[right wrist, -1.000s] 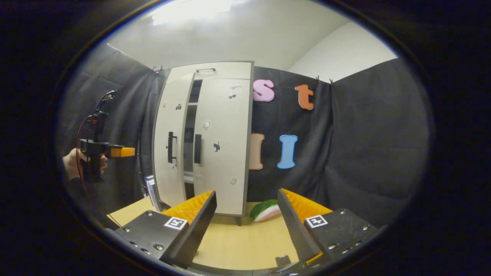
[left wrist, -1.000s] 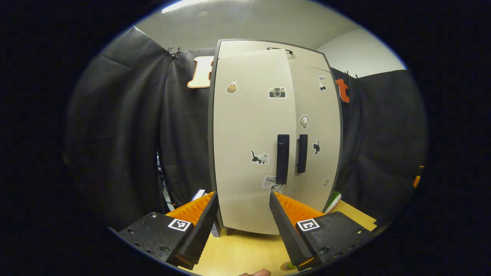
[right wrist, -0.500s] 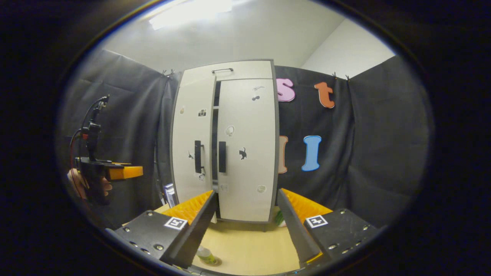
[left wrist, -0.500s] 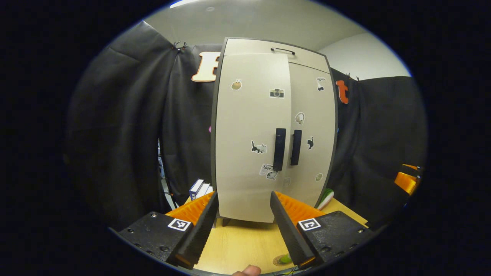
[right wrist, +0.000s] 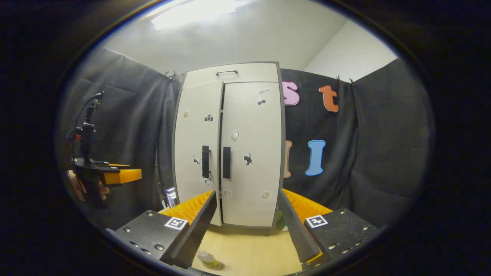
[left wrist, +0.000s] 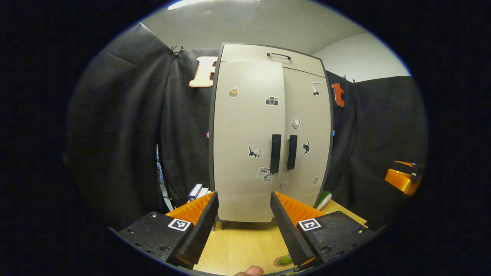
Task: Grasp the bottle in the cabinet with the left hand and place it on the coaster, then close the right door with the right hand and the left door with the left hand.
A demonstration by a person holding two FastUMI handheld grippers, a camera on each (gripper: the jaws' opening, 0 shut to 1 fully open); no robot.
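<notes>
Since a second ago: left door [left wrist: 247, 142] has swung in beside right door [left wrist: 307, 134] on the cabinet [left wrist: 268, 51], left tool [left wrist: 244, 220] backed off; left gripper view shows its jaws spread and empty above the bench [left wrist: 241, 245], coaster [left wrist: 282, 262] at the lower edge. Right gripper view: right tool [right wrist: 245, 226] likewise spread, empty; bottle [right wrist: 207, 258] upright on the bench near its left finger; a thin dark gap remains between the doors; the other tool [right wrist: 119, 176] hangs far left, jaw state unclear.

Beige sticker-dotted cabinet [left wrist: 249, 126] with black handles [left wrist: 275, 153] on a light wood table [left wrist: 245, 245]
</notes>
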